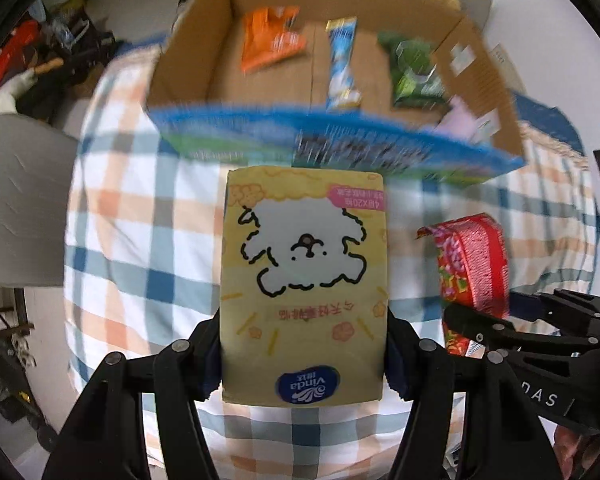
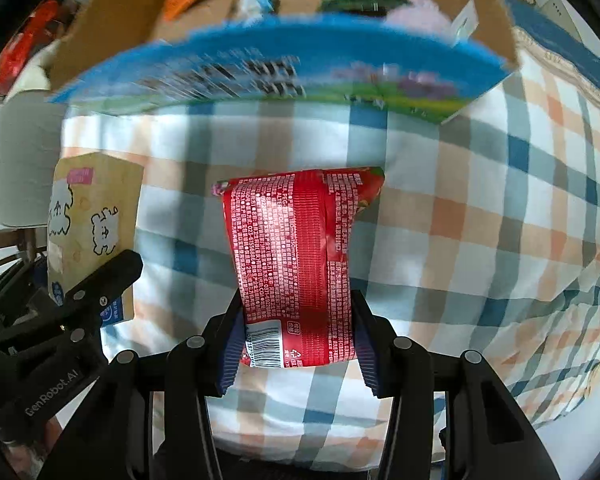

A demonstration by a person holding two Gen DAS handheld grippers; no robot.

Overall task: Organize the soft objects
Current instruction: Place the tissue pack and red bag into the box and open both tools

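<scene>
My left gripper [image 1: 304, 364] is shut on a yellow Vinda tissue pack [image 1: 304, 280] with a white cartoon dog, held above the checked cloth; it also shows in the right wrist view [image 2: 92, 224]. My right gripper [image 2: 298, 344] is shut on a red tissue pack [image 2: 296, 260], seen from the left wrist too [image 1: 476, 264]. Ahead stands an open cardboard box [image 1: 192, 52] with a blue printed front flap [image 2: 280, 72]. Inside lie an orange packet [image 1: 270, 38], a blue-white packet [image 1: 342, 68], a green packet [image 1: 414, 68] and a pink item [image 1: 458, 122].
A checked blue, orange and white cloth [image 2: 480, 216] covers the table. A grey chair back [image 1: 20, 200] stands at the left. Cluttered items [image 1: 28, 52] lie on the floor far left.
</scene>
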